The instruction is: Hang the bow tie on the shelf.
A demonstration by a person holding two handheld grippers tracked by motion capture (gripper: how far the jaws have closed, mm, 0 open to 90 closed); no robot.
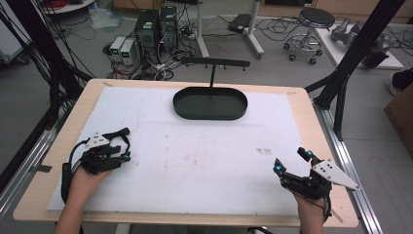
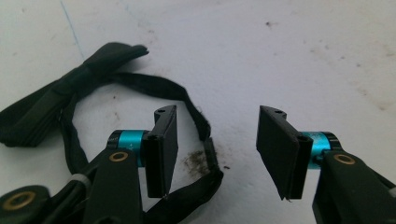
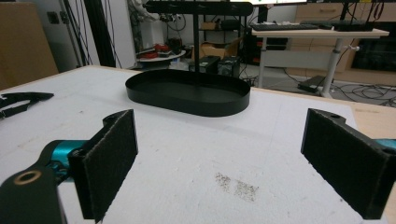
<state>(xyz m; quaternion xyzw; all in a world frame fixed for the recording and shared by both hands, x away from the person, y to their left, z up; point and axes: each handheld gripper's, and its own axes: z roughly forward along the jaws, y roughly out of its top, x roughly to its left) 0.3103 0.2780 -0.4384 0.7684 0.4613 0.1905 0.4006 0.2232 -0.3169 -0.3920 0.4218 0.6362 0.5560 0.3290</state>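
A black fabric band with a bow lies on the white sheet at the table's left; its end shows in the high view and far left in the right gripper view. My left gripper hovers low over it. In the left gripper view the left gripper has its jaws partly apart. The band's loop runs behind the left pad and into the gap, and no pad presses on it. My right gripper rests at the front right, jaws wide with nothing between them.
A black oval tray stands at the back middle of the table, with a thin post and a crossbar rising from it. The white sheet covers most of the wooden tabletop. Dark frame posts stand at both sides of the table.
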